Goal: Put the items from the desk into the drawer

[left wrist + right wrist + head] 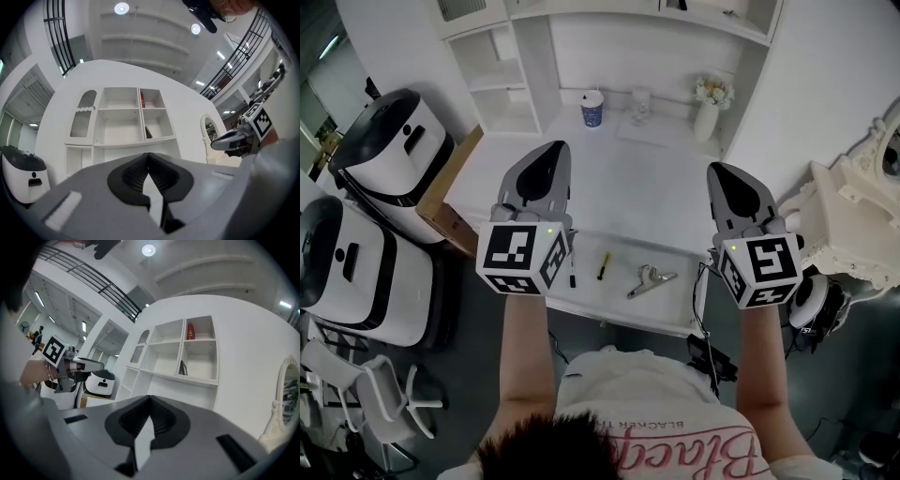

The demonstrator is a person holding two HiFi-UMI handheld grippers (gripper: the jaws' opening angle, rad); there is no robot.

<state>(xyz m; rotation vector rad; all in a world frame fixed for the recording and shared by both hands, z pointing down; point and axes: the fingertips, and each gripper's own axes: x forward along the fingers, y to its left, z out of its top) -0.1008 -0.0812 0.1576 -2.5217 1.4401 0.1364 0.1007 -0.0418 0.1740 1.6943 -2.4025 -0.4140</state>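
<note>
On the white desk (516, 178), near its front edge, lie a black pen (572, 271), a yellow and black pen (603, 266) and a silver metal tool (651, 280). Both grippers are held up above the desk and point towards the back wall. My left gripper (558, 148) (149, 154) is shut with nothing between its jaws, above and left of the pens. My right gripper (719, 169) (150, 397) is also shut and empty, above the desk's right end. Each gripper view looks at the white wall shelves, not at the desk. No drawer shows in any view.
At the back of the desk stand a blue paper cup (592, 109), a clear glass (639, 105) and a white vase of flowers (710, 111). A brown box (450, 199) and white-and-black machines (389, 141) are at the left. White ornate furniture (853, 220) stands at the right.
</note>
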